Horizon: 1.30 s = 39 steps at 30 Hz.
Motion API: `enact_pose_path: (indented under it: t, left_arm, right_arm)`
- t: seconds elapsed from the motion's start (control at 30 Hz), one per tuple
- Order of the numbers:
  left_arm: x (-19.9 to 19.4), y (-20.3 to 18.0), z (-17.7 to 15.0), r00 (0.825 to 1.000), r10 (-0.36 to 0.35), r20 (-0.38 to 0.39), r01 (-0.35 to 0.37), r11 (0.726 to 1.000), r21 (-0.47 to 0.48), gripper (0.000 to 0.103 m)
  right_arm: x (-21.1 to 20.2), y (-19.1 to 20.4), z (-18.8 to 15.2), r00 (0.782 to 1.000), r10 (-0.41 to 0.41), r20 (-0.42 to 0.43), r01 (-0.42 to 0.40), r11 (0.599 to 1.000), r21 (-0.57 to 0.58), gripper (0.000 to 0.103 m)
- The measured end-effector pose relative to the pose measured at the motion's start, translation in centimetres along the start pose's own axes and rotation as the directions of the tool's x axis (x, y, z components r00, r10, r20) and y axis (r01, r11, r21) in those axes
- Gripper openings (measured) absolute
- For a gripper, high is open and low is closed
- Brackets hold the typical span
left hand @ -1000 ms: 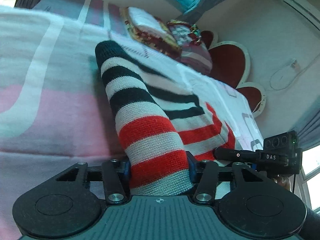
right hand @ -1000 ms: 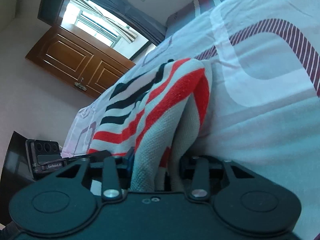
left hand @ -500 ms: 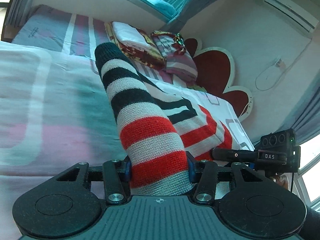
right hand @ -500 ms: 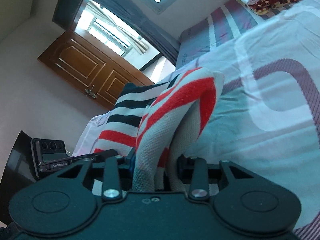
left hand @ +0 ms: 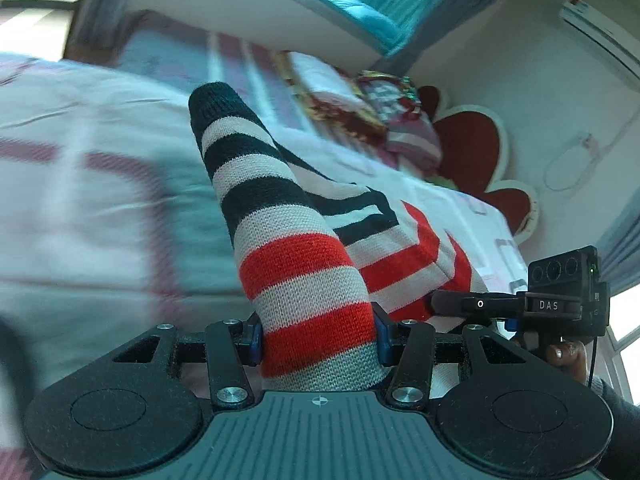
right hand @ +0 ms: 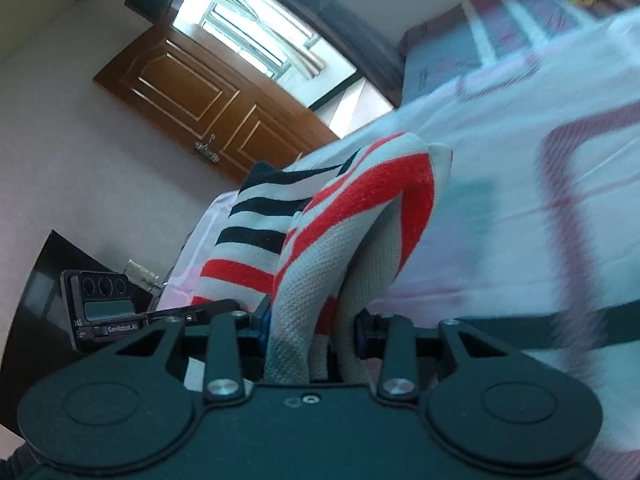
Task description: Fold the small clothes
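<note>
A small knitted sweater (left hand: 304, 272) striped red, white and black is lifted off the bed between both grippers. My left gripper (left hand: 318, 338) is shut on a rolled sleeve end that stands up in front of the camera, its black cuff at the top. My right gripper (right hand: 312, 332) is shut on a bunched red-and-white part of the same sweater (right hand: 352, 220). The rest hangs between the two, above the pink and white bedsheet (left hand: 92, 216). In the left wrist view the right gripper's body (left hand: 560, 296) shows at the right edge, with a person's fingers under it.
Folded blankets and pillows (left hand: 360, 108) lie at the head of the bed near a red heart-shaped headboard (left hand: 472, 148). A wooden door (right hand: 208, 108) and a window are behind the left gripper's body (right hand: 100, 308). A dark cabinet stands beside the bed.
Both grippers have swept across the bed together and risen a little, carrying the sweater; the background has shifted and is blurred. The grips on the sweater look the same.
</note>
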<state>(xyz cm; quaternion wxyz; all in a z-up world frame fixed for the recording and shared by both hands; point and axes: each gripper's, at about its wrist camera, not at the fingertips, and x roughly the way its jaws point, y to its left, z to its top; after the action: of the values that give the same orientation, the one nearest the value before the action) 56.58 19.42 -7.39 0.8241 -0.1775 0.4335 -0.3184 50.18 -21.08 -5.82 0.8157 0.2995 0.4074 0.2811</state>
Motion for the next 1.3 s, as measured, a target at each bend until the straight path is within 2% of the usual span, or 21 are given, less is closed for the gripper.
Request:
enact_pose_path:
  t: [0.13, 0.2, 0.23, 0.3, 0.33, 0.43, 0.5, 0.6, 0.67, 0.73, 0.77, 0.87, 0.9, 1.0, 1.07, 1.13, 1.23, 1.27, 1.3]
  left_arm:
    - [-3.5, 5.4, -1.7, 0.999, 0.037, -0.024, -0.038, 0.999, -0.026, 0.05]
    - [-4.4, 8.6, -3.0, 0.995, 0.075, -0.059, -0.079, 0.994, -0.074, 0.051]
    - [-4.5, 10.0, -3.9, 0.991, 0.103, -0.08, -0.11, 0.99, -0.086, 0.057]
    - [-5.3, 11.6, -5.3, 0.998, 0.061, -0.021, -0.063, 0.989, -0.131, 0.058]
    - [-5.5, 11.7, -5.6, 0.998, 0.06, -0.006, -0.06, 0.989, -0.134, 0.059]
    - [-5.7, 10.7, -6.2, 0.993, 0.11, 0.035, -0.106, 0.99, -0.098, 0.061]
    - [-6.3, 9.7, -6.5, 0.987, 0.148, 0.062, -0.143, 0.986, -0.082, 0.061]
    - [-9.0, 8.3, -7.4, 0.972, 0.2, 0.121, -0.192, 0.979, -0.068, 0.061]
    - [-10.5, 7.3, -8.4, 0.965, 0.217, 0.149, -0.207, 0.975, -0.081, 0.061]
    - [-11.5, 7.1, -9.8, 0.965, 0.217, 0.146, -0.206, 0.975, -0.086, 0.061]
    - [-11.6, 6.7, -10.5, 0.967, 0.21, 0.145, -0.201, 0.977, -0.078, 0.062]
    - [-11.8, 6.3, -11.9, 0.973, 0.184, 0.141, -0.172, 0.981, -0.092, 0.062]
    - [-11.7, 6.2, -12.2, 0.971, 0.195, 0.139, -0.184, 0.979, -0.09, 0.064]
    - [-10.6, 5.1, -13.3, 0.959, 0.264, 0.102, -0.263, 0.965, -0.024, 0.075]
    - [-9.9, 4.2, -13.7, 0.95, 0.293, 0.104, -0.296, 0.955, 0.014, 0.078]
    - [-9.9, 3.9, -14.5, 0.945, 0.303, 0.12, -0.306, 0.952, 0.01, 0.078]
    - [-10.2, 4.4, -15.5, 0.942, 0.304, 0.14, -0.302, 0.953, -0.032, 0.079]
    - [-10.2, 4.3, -15.9, 0.934, 0.325, 0.15, -0.324, 0.946, -0.029, 0.084]
    - [-10.2, 3.7, -16.1, 0.917, 0.366, 0.158, -0.368, 0.93, -0.019, 0.088]
  right_arm:
    - [5.8, 2.6, -1.3, 0.997, 0.046, -0.057, -0.045, 0.999, 0.022, 0.036]
    - [8.5, 3.0, -2.0, 0.994, 0.058, -0.094, -0.055, 0.998, 0.035, 0.036]
    - [9.9, 2.8, -2.5, 0.992, 0.051, -0.118, -0.046, 0.998, 0.046, 0.036]
    - [12.2, 1.7, -3.5, 0.987, -0.025, -0.16, 0.033, 0.998, 0.052, 0.036]
    - [12.0, 0.8, -3.9, 0.993, 0.014, -0.119, -0.004, 0.997, 0.08, 0.036]
    - [11.4, 0.4, -3.7, 0.994, 0.023, -0.111, -0.013, 0.996, 0.087, 0.035]
    - [10.6, 0.9, -3.4, 0.993, -0.021, -0.112, 0.028, 0.998, 0.056, 0.04]
    - [8.4, 2.3, -2.5, 0.983, -0.146, -0.108, 0.144, 0.989, -0.023, 0.05]
    - [6.5, 4.4, -2.9, 0.978, -0.196, -0.076, 0.188, 0.977, -0.102, 0.05]
    - [4.7, 6.4, -3.7, 0.982, -0.177, -0.066, 0.168, 0.977, -0.128, 0.05]
    - [4.5, 7.1, -4.5, 0.985, -0.16, -0.069, 0.151, 0.98, -0.126, 0.05]
    - [4.5, 7.9, -5.9, 0.98, -0.148, -0.134, 0.13, 0.982, -0.135, 0.04]
    - [4.4, 7.9, -6.3, 0.977, -0.161, -0.141, 0.14, 0.979, -0.147, 0.04]
    - [5.7, 8.7, -7.3, 0.958, -0.236, -0.162, 0.206, 0.962, -0.179, 0.023]
    - [6.1, 8.6, -8.0, 0.942, -0.3, -0.15, 0.264, 0.939, -0.22, 0.021]
    - [6.4, 8.4, -8.7, 0.934, -0.333, -0.132, 0.294, 0.924, -0.246, 0.02]
    - [6.3, 7.6, -9.1, 0.935, -0.335, -0.115, 0.306, 0.928, -0.214, 0.022]
    - [6.4, 7.6, -9.2, 0.932, -0.343, -0.113, 0.313, 0.923, -0.222, 0.029]
    - [6.3, 7.4, -9.3, 0.931, -0.348, -0.109, 0.318, 0.921, -0.224, 0.035]
